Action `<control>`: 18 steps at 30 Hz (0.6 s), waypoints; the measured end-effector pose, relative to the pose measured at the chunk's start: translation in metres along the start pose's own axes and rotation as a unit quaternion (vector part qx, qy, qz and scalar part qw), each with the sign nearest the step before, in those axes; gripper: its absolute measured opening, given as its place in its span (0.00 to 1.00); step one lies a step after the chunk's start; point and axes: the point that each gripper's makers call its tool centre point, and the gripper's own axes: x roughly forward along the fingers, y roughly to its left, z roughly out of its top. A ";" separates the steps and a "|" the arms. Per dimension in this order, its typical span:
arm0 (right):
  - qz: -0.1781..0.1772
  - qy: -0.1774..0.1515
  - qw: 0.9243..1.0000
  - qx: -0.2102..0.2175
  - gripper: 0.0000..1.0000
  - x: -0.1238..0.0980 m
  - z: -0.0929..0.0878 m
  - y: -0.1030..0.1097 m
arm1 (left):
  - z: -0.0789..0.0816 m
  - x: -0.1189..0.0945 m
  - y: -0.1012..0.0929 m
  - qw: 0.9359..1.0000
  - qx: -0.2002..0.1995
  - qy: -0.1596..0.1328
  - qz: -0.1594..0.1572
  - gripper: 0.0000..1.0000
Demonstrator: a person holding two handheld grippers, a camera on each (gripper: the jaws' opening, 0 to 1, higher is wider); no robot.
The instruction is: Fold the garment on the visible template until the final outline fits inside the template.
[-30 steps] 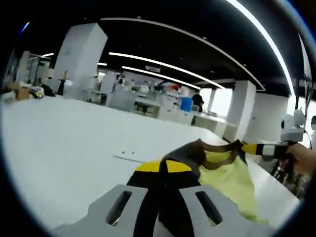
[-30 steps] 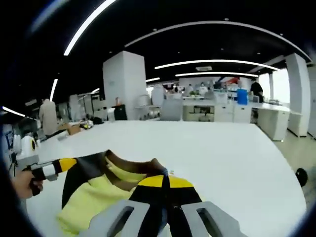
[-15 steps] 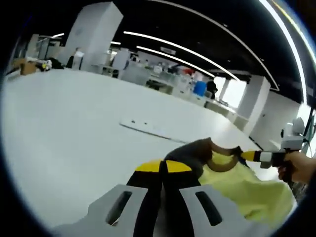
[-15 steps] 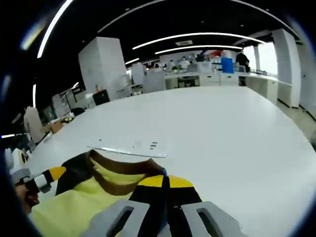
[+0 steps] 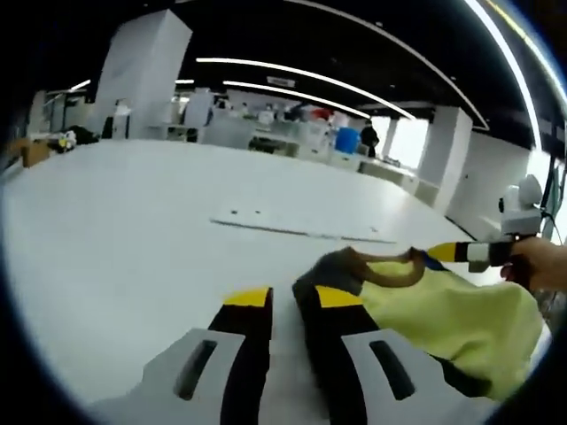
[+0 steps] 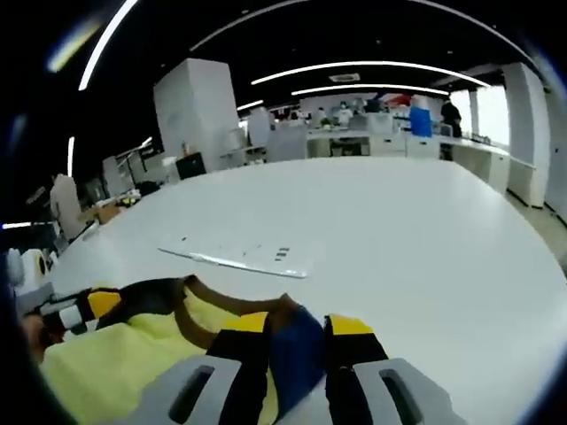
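A yellow garment (image 5: pixel 443 314) with a dark brown collar (image 5: pixel 381 270) lies bunched on the white table (image 5: pixel 124 230). My left gripper (image 5: pixel 292 297) is open, and the garment's dark edge rests against its right jaw. A flat pale template sheet (image 5: pixel 301 228) lies on the table beyond the garment. My right gripper (image 5: pixel 456 252) comes in from the right at the collar, held by a hand (image 5: pixel 536 266). In the right gripper view my right gripper (image 6: pixel 297 325) stands open with blue-dark fabric (image 6: pixel 297 350) between its jaws. The garment (image 6: pixel 133 354), the left gripper (image 6: pixel 93 304) and the template (image 6: pixel 239 257) also show there.
The white table (image 6: pixel 425 239) stretches wide beyond the template. Far behind it stand desks, a white pillar (image 5: pixel 142 80) and people in an office hall. Cardboard boxes (image 5: pixel 35 150) sit at the far left.
Both grippers have opened: the jaws were shut on the garment's edge before and now stand apart. The garment has sunk lower onto the table, nearer the template.
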 end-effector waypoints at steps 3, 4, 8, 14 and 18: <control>0.020 -0.007 1.000 -0.002 0.26 -0.013 0.002 0.008 | 0.003 -0.009 -0.002 1.000 0.005 -0.001 -0.015 0.25; 0.024 -0.012 1.000 -0.002 0.27 -0.016 0.003 0.008 | 0.004 -0.013 -0.002 1.000 0.013 -0.001 -0.021 0.26; 0.038 -0.006 0.999 -0.006 0.34 -0.031 0.002 0.009 | 0.006 -0.028 -0.008 0.998 0.049 0.004 -0.047 0.32; 0.068 -0.009 0.998 -0.017 0.44 -0.056 0.000 0.015 | -0.003 -0.048 -0.017 0.994 0.072 0.019 -0.077 0.39; 0.088 -0.004 0.996 -0.028 0.46 -0.070 -0.008 0.022 | -0.003 -0.061 -0.025 0.993 0.056 0.013 -0.102 0.45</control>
